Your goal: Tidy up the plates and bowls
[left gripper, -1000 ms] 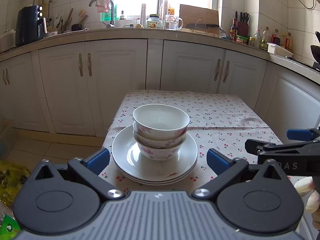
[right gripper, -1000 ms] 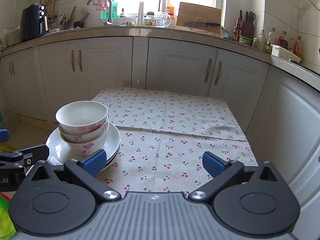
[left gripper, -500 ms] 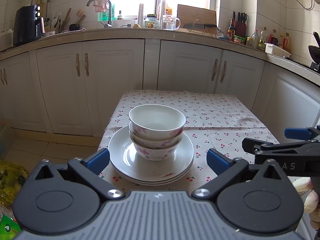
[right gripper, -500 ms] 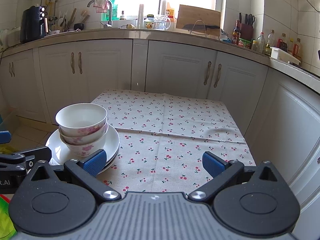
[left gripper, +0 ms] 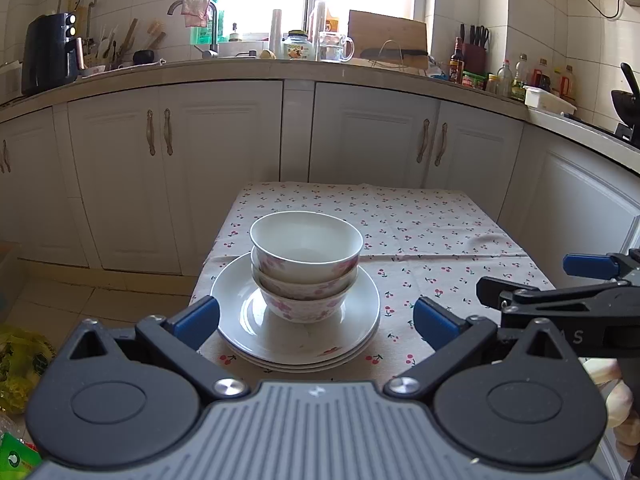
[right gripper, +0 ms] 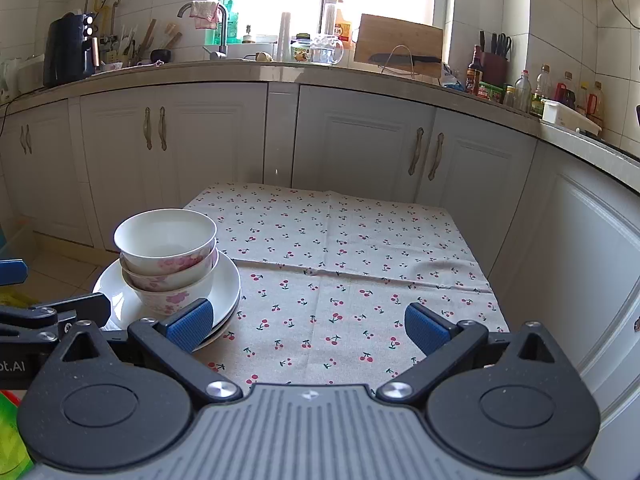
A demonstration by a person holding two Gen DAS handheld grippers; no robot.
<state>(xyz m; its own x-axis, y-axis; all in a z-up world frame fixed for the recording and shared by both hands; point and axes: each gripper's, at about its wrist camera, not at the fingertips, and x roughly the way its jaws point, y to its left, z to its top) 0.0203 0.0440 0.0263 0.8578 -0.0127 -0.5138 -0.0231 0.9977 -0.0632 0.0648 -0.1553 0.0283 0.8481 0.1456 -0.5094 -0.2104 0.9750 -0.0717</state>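
Note:
Three white bowls (left gripper: pixel 306 264) with pink flowers sit nested on a stack of white plates (left gripper: pixel 360 320) at the near left of the cherry-print tablecloth (left gripper: pixel 420 232). My left gripper (left gripper: pixel 316 322) is open, held back just short of the plates, nothing between its blue pads. The right gripper (left gripper: pixel 560 280) shows from the side at the right edge. In the right wrist view the bowls (right gripper: pixel 168 256) and plates (right gripper: pixel 228 292) lie to the left; my right gripper (right gripper: pixel 308 326) is open over bare cloth, its left pad in front of the plate rim.
White cabinets (left gripper: pixel 224 168) run behind the table under a counter with a sink tap (left gripper: pixel 192 12), an air fryer (left gripper: pixel 48 52), bottles (left gripper: pixel 516 76) and a knife block. Tiled floor and a yellow bag (left gripper: pixel 20 364) lie to the left.
Both grippers have pulled back and tilted up a little; the stack sits slightly smaller and farther in each view. Bowls and plates have not moved.

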